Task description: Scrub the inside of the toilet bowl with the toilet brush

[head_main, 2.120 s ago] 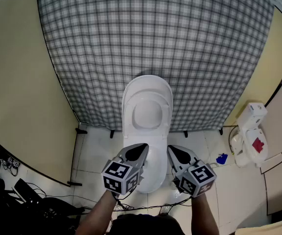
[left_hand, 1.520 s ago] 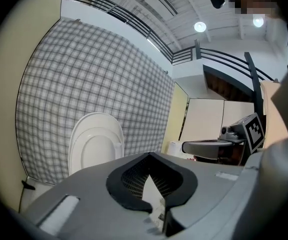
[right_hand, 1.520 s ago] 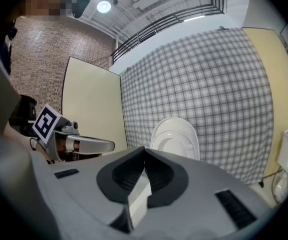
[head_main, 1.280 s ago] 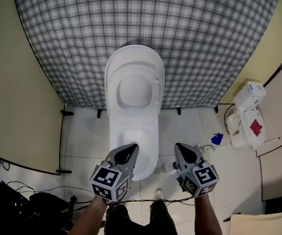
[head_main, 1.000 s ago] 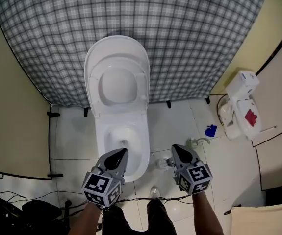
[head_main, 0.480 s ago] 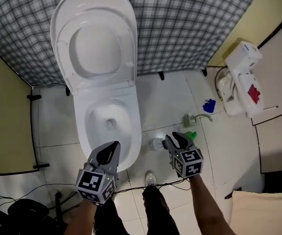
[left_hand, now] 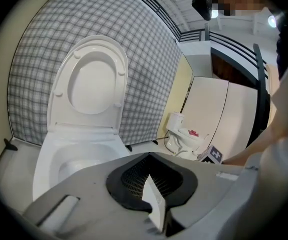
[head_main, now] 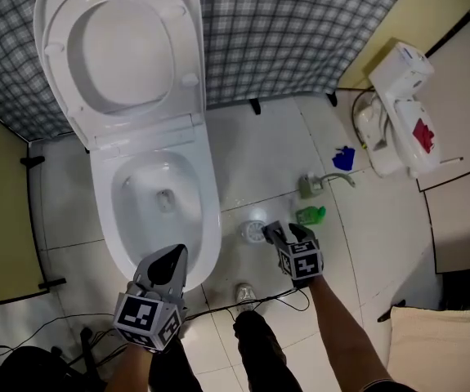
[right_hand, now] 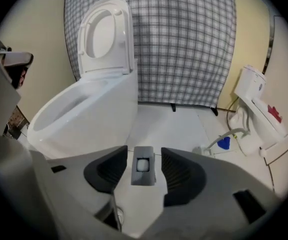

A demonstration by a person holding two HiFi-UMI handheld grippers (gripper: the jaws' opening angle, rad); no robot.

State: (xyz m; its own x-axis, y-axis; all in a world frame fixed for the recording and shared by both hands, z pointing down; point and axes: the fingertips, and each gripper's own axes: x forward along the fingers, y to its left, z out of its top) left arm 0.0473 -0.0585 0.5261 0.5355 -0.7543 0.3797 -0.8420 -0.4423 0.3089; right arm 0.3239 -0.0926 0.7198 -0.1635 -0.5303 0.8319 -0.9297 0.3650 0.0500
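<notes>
In the head view, the left hand-held gripper [head_main: 169, 261] is hovering at the near rim of the white ceramic toilet bowl [head_main: 206, 219], and a round, pale toilet brush stand [head_main: 253, 232] is sitting just left of the tips of the right hand-held gripper [head_main: 274, 232]. The left gripper view is showing its jaws clenched together, empty, with the bowl ahead-left. The right gripper view is showing its jaws opening, a small grey block with a white centre [right_hand: 142, 165] sitting untouched between them.

Toilet brush [head_main: 253, 232] is standing right at the mouth of the right claw's [head_main: 274, 232] opening jaws, and the toilet bowl [head_main: 212, 235] is sitting off to its left.
</notes>
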